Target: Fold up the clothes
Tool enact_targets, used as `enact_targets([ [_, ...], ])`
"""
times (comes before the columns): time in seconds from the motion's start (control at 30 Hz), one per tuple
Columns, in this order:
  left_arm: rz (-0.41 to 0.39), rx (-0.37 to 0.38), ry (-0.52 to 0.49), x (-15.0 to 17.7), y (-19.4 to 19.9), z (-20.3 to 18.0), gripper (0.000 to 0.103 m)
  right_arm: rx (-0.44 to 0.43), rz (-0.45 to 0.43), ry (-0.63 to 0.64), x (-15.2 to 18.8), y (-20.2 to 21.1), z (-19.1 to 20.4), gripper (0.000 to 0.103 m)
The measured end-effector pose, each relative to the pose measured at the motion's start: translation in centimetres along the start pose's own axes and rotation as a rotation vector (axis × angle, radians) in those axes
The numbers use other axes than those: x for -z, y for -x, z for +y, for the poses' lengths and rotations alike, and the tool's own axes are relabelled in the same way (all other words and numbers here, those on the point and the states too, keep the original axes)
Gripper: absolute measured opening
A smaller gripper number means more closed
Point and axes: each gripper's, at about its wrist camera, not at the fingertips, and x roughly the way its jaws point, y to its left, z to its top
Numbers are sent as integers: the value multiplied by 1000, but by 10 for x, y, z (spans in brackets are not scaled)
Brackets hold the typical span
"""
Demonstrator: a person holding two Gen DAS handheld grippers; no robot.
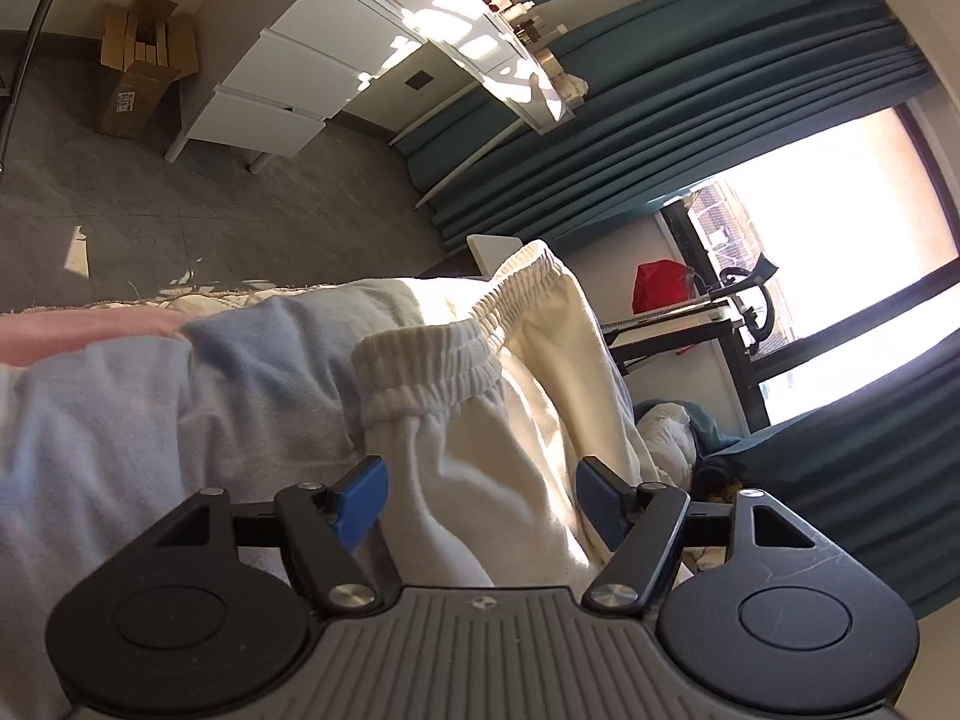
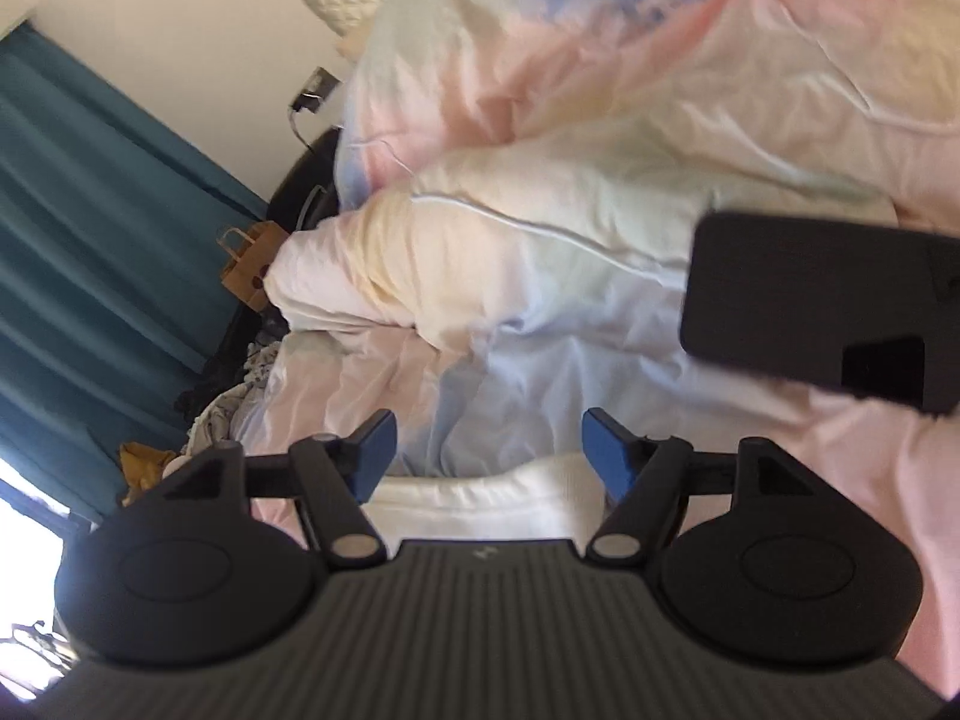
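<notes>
**Cream sweatpants on the bed, both grippers spread wide**

Left wrist view: cream sweatpants (image 1: 516, 420) lying on pastel bedding (image 1: 120, 408), long axis running from 6 o'clock up toward 1 o'clock, gathered elastic waistband (image 1: 456, 348) at the far end pointing to 1 o'clock. Left gripper (image 1: 483, 501) spread wide, blue pads (image 1: 360, 501) on either side of the cloth, gripping nothing visibly. White dresser (image 1: 282, 78) at 11 o'clock, teal curtains (image 1: 690, 114) at 1 o'clock, bright window (image 1: 840, 240) at 3 o'clock.

Right wrist view, blurred: right gripper (image 2: 489, 450) likewise wide apart, white fabric edge (image 2: 480, 498) just beneath the fingers, contact impossible to tell. Black device body (image 2: 822, 306) at 3 o'clock. Paper bag (image 2: 249, 264) at 9 o'clock.
</notes>
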Motion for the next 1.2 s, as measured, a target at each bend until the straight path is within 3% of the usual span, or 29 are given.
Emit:
enact_targets([
  [0.2,1,-46,-204,17,23,-51,74,-233,73,280,36,39,55,72],
  [0.3,22,-14,-290,36,15,-92,76,-355,128,419,58,58,83,72],
  [0.4,98,44,-365,66,-13,-134,76,-450,189,542,81,74,106,71],
  [0.57,282,132,-493,144,-88,-207,76,-449,226,613,104,74,113,71],
  [0.73,430,209,-537,228,-171,-272,76,-448,256,682,126,73,120,72],
  [0.9,425,204,-677,317,-241,-334,76,-411,272,734,147,59,118,71],
  [1.03,457,221,-709,374,-298,-369,76,-425,293,728,159,45,121,71],
  [1.2,466,138,-747,421,-369,-395,72,-448,268,754,176,27,130,71],
])
